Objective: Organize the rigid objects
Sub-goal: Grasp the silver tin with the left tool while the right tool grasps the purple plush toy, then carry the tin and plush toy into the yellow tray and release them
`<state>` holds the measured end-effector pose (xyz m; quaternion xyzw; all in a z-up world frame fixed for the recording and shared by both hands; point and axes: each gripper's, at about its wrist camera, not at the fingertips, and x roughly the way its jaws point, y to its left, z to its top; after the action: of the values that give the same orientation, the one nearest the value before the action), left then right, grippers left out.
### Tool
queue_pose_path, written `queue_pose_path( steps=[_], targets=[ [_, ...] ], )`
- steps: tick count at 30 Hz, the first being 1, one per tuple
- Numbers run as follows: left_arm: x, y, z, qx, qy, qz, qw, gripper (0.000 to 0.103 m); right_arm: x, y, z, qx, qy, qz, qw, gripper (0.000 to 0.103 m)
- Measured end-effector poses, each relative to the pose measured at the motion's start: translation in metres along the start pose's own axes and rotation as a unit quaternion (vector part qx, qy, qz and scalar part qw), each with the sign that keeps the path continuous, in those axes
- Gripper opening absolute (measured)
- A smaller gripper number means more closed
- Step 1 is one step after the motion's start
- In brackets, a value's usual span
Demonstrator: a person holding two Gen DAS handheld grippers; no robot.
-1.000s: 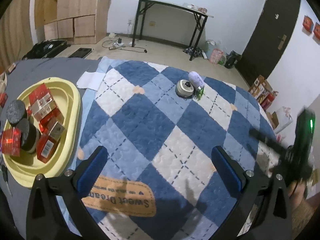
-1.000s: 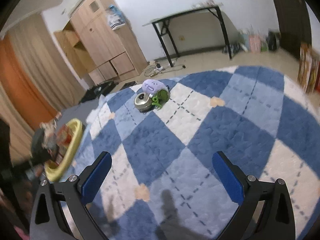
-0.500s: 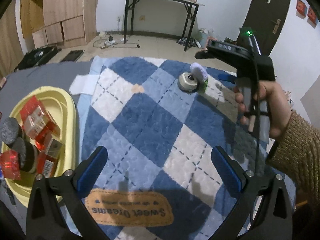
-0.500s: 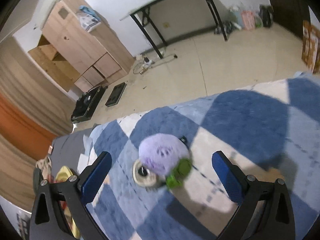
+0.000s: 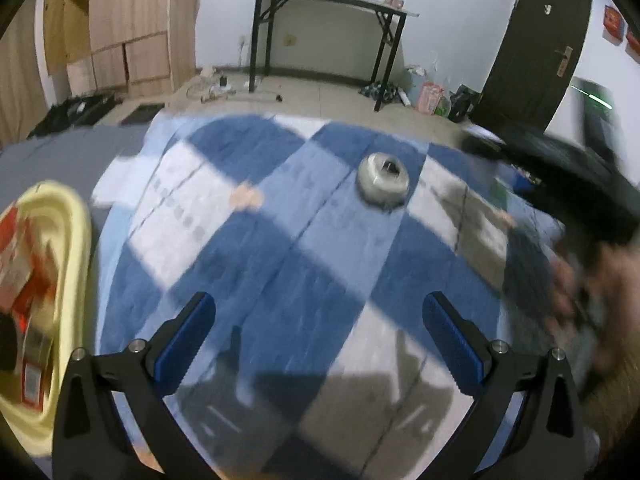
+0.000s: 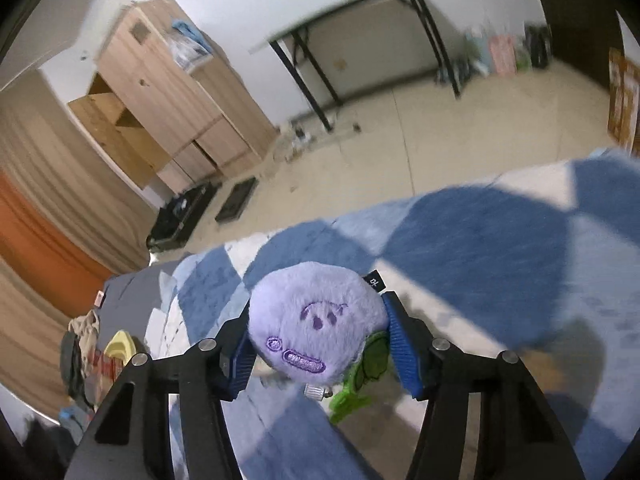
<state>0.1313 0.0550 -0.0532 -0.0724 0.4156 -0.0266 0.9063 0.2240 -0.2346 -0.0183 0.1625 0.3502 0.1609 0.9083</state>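
**A:** What do my right tongs (image 6: 318,344) grip?

**B:** A purple plush toy (image 6: 314,320), its stitched face toward the camera — clamped between both blue pads (image 6: 404,354), with a green part (image 6: 360,380) hanging beneath, above the blue-and-white checked quilt (image 6: 480,240).

**A:** And my left tongs (image 5: 318,342)?

**B:** Spread wide apart, holding nothing, over the same quilt. Ahead of them a round silver tin (image 5: 383,182) lies on the quilt — apart from both pads. At far left, a yellow tray (image 5: 76,240) holds red boxes (image 5: 24,280).

**A:** Beyond the quilt?

**B:** A black-legged table (image 5: 328,36) against the wall, and wooden cabinets (image 6: 172,96).
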Motion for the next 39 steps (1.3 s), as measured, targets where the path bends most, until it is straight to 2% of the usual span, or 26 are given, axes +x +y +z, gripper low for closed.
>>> queue_pose_path(
  steps=[3,7,9,12,14,16,17,18,22,26,29,34,39],
  targets=[
    [0.02,-0.02,0.021,0.002,-0.022,0.005,0.9997,0.103,-0.055,-0.015,-0.024,-0.038,-0.033,-0.038,0.998,0.057],
    [0.054,-0.037,0.044,-0.019,-0.027,0.001,0.9994,0.103,-0.105,-0.031,-0.063,-0.064,-0.047,-0.076,0.994,0.057],
    [0.068,-0.045,0.053,-0.014,-0.031,0.012,0.9993,0.103,-0.106,-0.029,-0.07,-0.088,-0.037,-0.087,0.992,0.057],
    [0.091,-0.051,0.059,-0.02,-0.017,0.018,0.9995,0.101,-0.101,-0.018,-0.07,-0.097,-0.04,-0.067,0.992,0.057],
    [0.101,-0.051,0.061,-0.027,-0.005,0.021,0.9994,0.088,-0.099,-0.018,-0.068,-0.086,-0.045,-0.049,0.994,0.057],
    [0.106,-0.048,0.061,-0.041,-0.002,0.037,0.9985,0.063,-0.101,-0.027,-0.066,-0.082,-0.05,-0.044,0.994,0.057],
    [0.104,-0.046,0.061,-0.045,-0.008,0.035,0.9983,0.058,-0.102,-0.029,-0.066,-0.079,-0.052,-0.042,0.995,0.057],
    [0.098,-0.043,0.061,-0.053,-0.021,0.026,0.998,0.049,-0.104,-0.03,-0.065,-0.078,-0.056,-0.041,0.995,0.057],
    [0.073,-0.033,0.063,-0.054,-0.041,0.019,0.9975,0.049,-0.104,-0.03,-0.073,-0.107,-0.064,-0.056,0.991,0.057],
    [0.026,0.0,0.062,-0.061,-0.061,0.021,0.9961,0.049,-0.101,-0.016,-0.079,-0.136,-0.054,-0.045,0.988,0.057],
    [-0.018,0.04,0.054,-0.049,-0.071,0.054,0.9948,0.049,-0.096,0.011,-0.087,-0.171,-0.05,-0.025,0.984,0.057],
    [-0.095,0.138,0.029,-0.064,-0.067,0.115,0.989,0.049,-0.085,0.084,-0.11,-0.254,-0.033,0.04,0.966,0.056],
    [-0.14,0.221,0.01,-0.066,-0.057,0.164,0.9826,0.049,-0.087,0.165,-0.137,-0.302,-0.011,0.113,0.947,0.056]
  ],
)
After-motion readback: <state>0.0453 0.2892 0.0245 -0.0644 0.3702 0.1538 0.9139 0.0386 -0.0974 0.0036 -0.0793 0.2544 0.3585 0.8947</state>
